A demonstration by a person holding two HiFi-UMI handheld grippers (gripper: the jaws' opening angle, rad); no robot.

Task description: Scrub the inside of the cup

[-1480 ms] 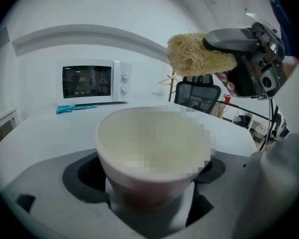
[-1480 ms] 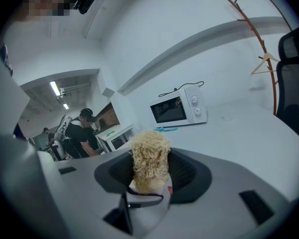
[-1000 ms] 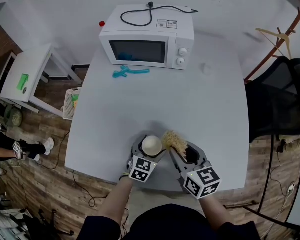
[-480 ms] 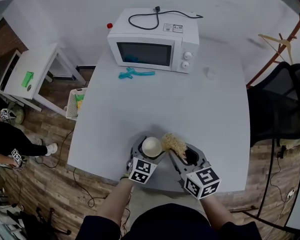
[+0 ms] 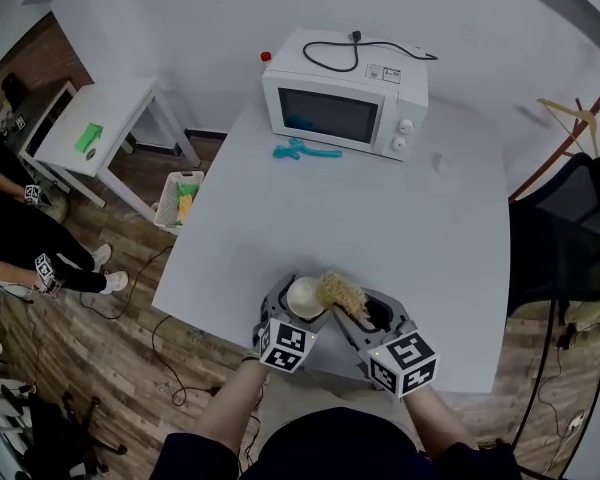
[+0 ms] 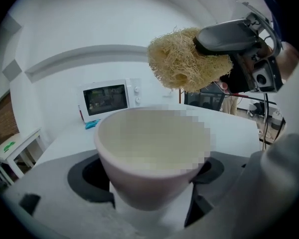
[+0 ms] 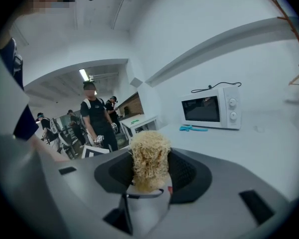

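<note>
Left gripper (image 6: pixel 150 185) has its jaws clamped on the lower body of a white cup (image 6: pixel 152 148), which is upright with its mouth open to the top and held over the near edge of the grey table (image 5: pixel 380 218). Right gripper (image 7: pixel 149 178) is clamped on the base of a tan loofah scrubber (image 7: pixel 149 156), with most of the fibrous tuft sticking out past the jaws. In the left gripper view the scrubber hangs above the cup's rim on its right side, not inside the mouth yet. The head view shows it just beside the rim, and I can't tell if it touches. So the step in hand looks like entry: scrubbing proper not started. To do it well, bring the scrubber over the centre of the mouth and lower it tuft first, so the gripper's jaws stay clear of the rim. Then press the fibres to the inner wall and sweep round, and reach the bottom too. The cup tapers downward, so side pressure could tip or slide it in the left jaws. Keep that grip firm and push toward a jaw, not across the gap. The loofah is soft and will squash, so light pressure should do. Microwave (image 5: pixel 345 108) is at the far end of the table, well apart.
</note>
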